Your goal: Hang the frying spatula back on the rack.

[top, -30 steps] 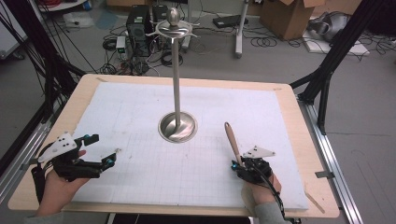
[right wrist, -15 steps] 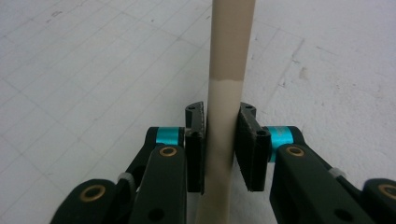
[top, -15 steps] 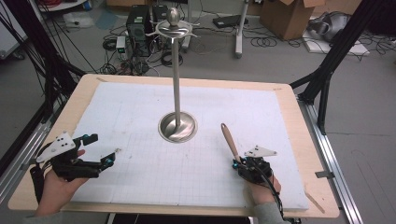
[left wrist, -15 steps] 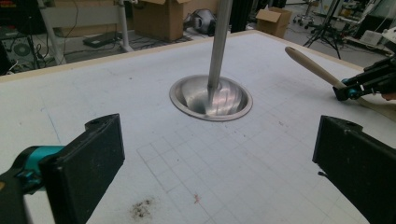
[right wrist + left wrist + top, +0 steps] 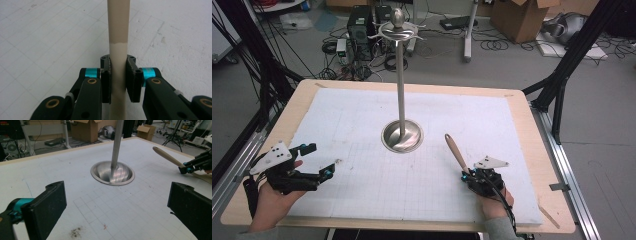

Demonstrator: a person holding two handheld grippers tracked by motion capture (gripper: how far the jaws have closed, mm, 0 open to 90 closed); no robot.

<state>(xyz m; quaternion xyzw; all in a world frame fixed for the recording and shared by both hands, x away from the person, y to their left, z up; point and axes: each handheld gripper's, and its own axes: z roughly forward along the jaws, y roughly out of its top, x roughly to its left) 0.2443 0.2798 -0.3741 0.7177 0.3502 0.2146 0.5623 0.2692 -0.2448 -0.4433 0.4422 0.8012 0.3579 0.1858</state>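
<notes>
Item: long utensil with pale cream shaft and brown wooden handle, lower right of the high view, handle angled toward the steel stand. I judge it light, stiff, smooth, apt to pivot. My right gripper has just been closing and clamps the cream shaft; a hold nearer the middle would steady it. Left gripper, lower left, gapes with nothing between.
</notes>
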